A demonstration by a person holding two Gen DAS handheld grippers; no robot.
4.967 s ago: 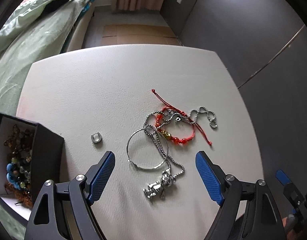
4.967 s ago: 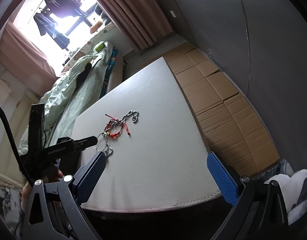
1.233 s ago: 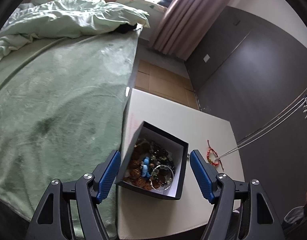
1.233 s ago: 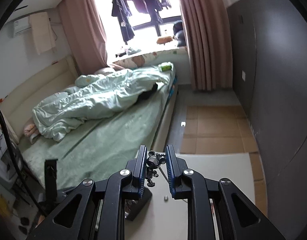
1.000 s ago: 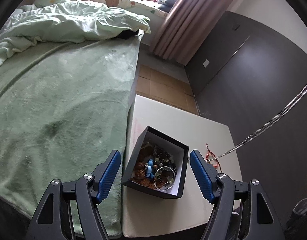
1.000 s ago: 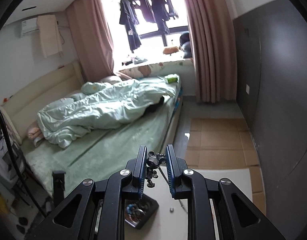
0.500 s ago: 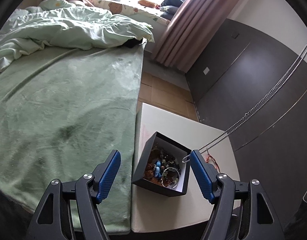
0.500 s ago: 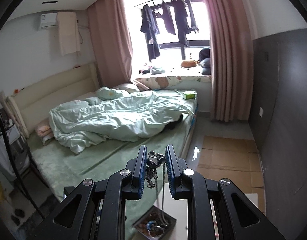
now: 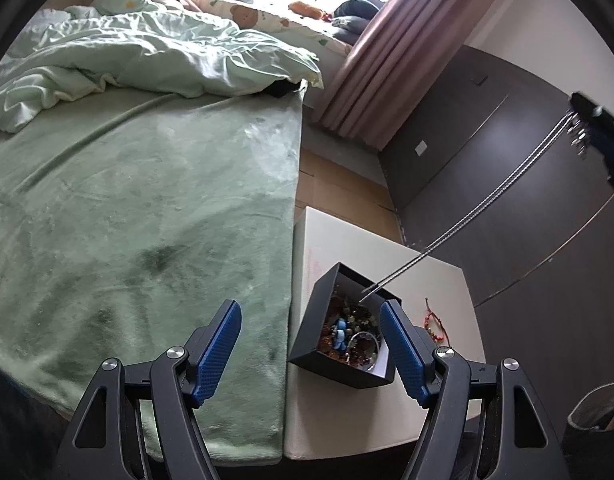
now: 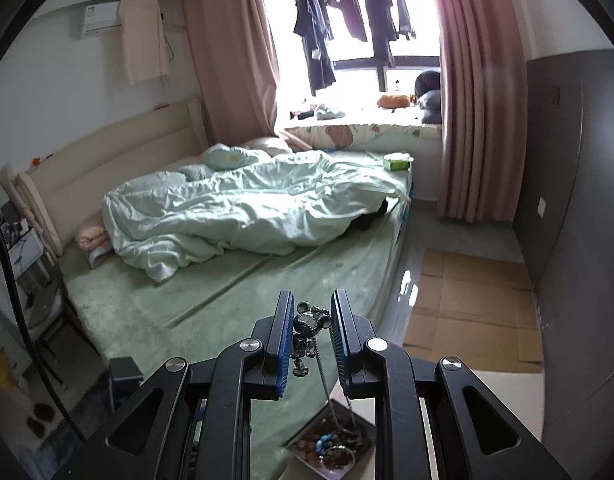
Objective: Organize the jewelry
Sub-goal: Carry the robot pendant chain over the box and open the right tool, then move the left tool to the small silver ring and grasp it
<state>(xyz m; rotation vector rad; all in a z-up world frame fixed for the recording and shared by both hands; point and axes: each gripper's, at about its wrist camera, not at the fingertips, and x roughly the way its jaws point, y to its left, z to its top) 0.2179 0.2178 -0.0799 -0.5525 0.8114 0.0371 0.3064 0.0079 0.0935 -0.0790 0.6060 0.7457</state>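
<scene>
Since five seconds ago the silver necklace point(image 9: 479, 204) has been lifted off the tabletop point(image 9: 439, 280), where it lay tangled with the other pieces, and the bangle and small ring seen there then are no longer on the bare surface. Over the last half second the chain's lower end has been carried from beside the box rim to above the box interior.

At the far left of the left wrist view a green bed point(image 9: 139, 208) is seen, well apart from the work. The left claw point(image 9: 311, 344) is held with its fingers wide apart and nothing between them, hovering near the black box point(image 9: 307, 344), which sits at the left edge of the tabletop and is already filled with beads and a bangle. Just right of the box a red cord bracelet point(image 9: 433, 324) is left lying on the tabletop.

The right claw point(image 10: 311, 338) is clamped on the necklace's silver figure pendant point(image 10: 307, 330), high above and to the right of the box. The chain's long axis runs steeply down and leftward from that claw, its free loop ending over the far right part of the box. The coming lowering is judged to depend on the loop being kept inside the rim; the right claw alone governs it, although the left is nearer the box.
</scene>
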